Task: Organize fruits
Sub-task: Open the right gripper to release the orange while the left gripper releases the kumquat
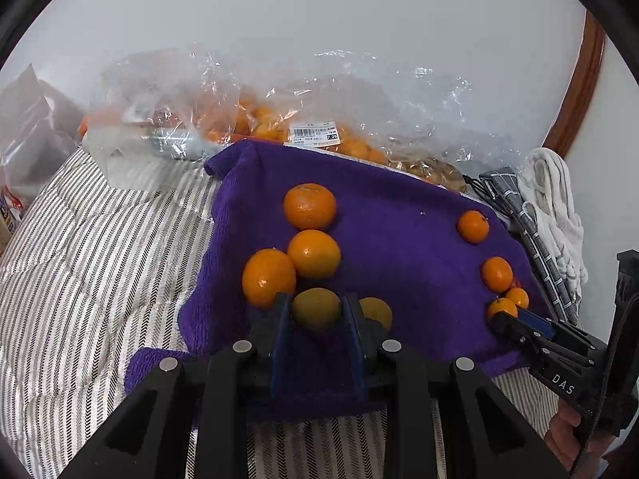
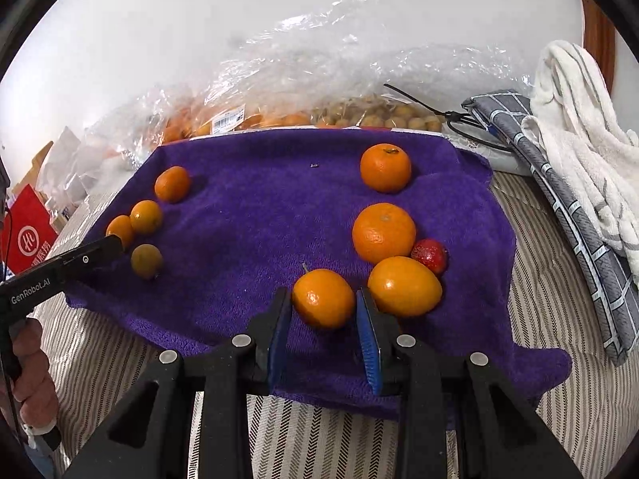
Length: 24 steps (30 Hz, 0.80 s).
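A purple towel [image 1: 399, 239] [image 2: 259, 219] on a striped bedcover carries two groups of oranges. My left gripper [image 1: 315, 311] has its blue pads against the sides of a dull greenish-orange fruit [image 1: 315, 308], beside several larger oranges [image 1: 313, 253]; this fruit [image 2: 146, 260] also shows in the right wrist view. My right gripper [image 2: 324, 299] has its pads on either side of a small orange [image 2: 323, 297], with a slight gap on the right. Next to it lie larger oranges [image 2: 383, 232] and a red strawberry [image 2: 429, 255]. The right gripper's tip [image 1: 505, 321] touches the same small orange [image 1: 501, 306] in the left wrist view.
Clear plastic bags of oranges [image 1: 259, 119] and small brown fruits [image 2: 379, 115] lie behind the towel against a white wall. A grey checked cloth [image 2: 579, 219] and a white towel [image 2: 591, 139] lie to the right. A red package [image 2: 32, 235] is at the left.
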Each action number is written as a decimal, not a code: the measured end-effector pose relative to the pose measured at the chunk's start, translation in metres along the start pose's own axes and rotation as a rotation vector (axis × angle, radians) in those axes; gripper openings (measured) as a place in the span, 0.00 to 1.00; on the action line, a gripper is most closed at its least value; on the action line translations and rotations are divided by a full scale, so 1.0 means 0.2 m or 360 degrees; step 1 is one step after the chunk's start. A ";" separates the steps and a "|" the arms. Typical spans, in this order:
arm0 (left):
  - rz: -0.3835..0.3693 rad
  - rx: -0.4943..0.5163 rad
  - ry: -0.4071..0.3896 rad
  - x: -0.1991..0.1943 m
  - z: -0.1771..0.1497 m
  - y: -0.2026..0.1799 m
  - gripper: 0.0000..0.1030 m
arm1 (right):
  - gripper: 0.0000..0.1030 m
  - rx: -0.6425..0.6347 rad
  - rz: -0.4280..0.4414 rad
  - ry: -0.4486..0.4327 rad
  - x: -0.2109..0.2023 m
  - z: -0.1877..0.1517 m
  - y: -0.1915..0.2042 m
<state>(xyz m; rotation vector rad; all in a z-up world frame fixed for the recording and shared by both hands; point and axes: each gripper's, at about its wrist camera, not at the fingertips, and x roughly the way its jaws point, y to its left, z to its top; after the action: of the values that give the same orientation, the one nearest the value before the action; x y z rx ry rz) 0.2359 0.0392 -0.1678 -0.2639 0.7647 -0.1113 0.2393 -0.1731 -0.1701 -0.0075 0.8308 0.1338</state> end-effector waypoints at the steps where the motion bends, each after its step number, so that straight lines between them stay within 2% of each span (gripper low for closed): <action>1: -0.0001 0.0001 -0.0003 0.00 0.00 0.00 0.25 | 0.31 -0.0003 -0.0001 -0.0004 0.00 0.00 0.00; 7: 0.0010 0.0018 0.0011 0.00 0.00 -0.01 0.25 | 0.33 -0.0026 -0.0012 -0.0011 -0.01 0.00 0.01; 11: 0.0000 0.0008 0.0004 0.00 0.00 0.00 0.25 | 0.44 -0.0037 -0.0010 -0.0056 -0.04 -0.01 0.01; 17: 0.0010 0.0032 0.0000 0.00 0.00 0.00 0.25 | 0.47 -0.0026 0.0021 -0.0062 -0.04 -0.02 0.01; 20: -0.0007 0.0028 0.0002 0.00 0.00 0.00 0.32 | 0.51 0.0033 0.0089 -0.0055 -0.05 -0.02 -0.01; 24: -0.0061 -0.0016 0.0023 -0.02 0.01 0.01 0.35 | 0.52 0.0067 0.0141 -0.0067 -0.09 0.00 -0.02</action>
<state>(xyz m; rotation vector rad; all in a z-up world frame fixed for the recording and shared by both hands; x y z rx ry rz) 0.2346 0.0414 -0.1641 -0.2877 0.7747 -0.1455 0.2274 -0.1784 -0.1575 0.0719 0.7923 0.1991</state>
